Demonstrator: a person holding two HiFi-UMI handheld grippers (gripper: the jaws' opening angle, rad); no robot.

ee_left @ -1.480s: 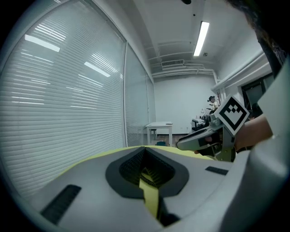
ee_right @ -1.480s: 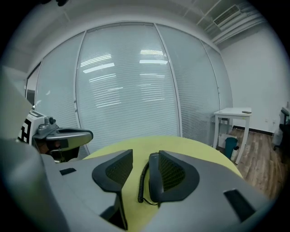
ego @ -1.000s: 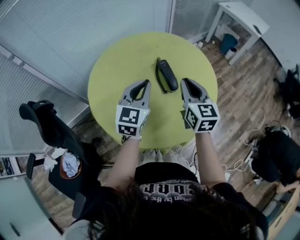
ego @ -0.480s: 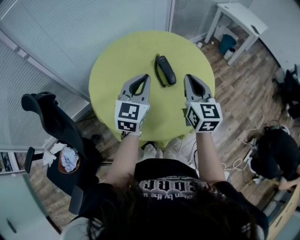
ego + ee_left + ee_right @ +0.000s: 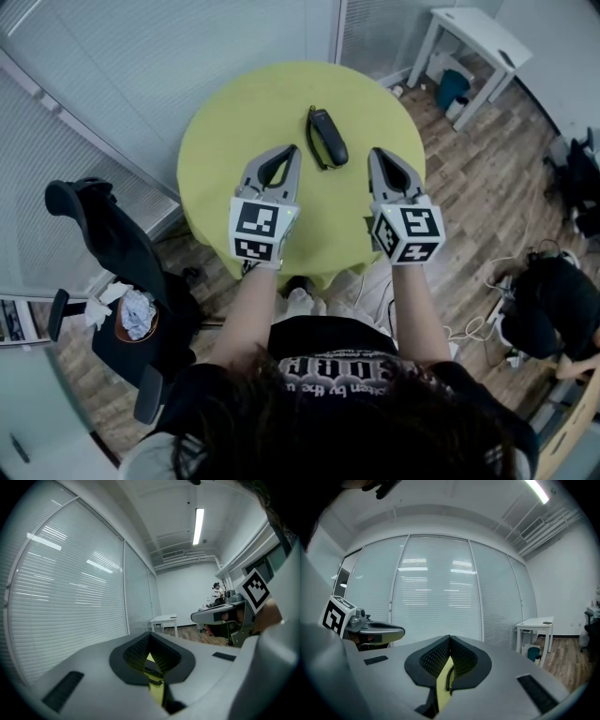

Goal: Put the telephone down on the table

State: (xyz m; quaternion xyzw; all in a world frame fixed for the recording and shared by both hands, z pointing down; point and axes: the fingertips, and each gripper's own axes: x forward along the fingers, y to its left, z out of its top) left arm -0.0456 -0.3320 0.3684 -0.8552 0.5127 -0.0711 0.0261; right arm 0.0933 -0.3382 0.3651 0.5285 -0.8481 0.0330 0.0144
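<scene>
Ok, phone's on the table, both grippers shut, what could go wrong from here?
1. The phone lies between and just ahead of the left gripper and right gripper; a forward or inward swing could knock it.
2. Its cord loops on the side nearer the left gripper, so that tip might snag it and drag the phone across the table.

I'm working in an office: glass partition walls (image 5: 187, 37) with slatted blinds, a black swivel chair (image 5: 103, 244) beside my round green table (image 5: 234, 131), a white desk (image 5: 478, 33), and a ceiling strip light (image 5: 198, 526).
</scene>
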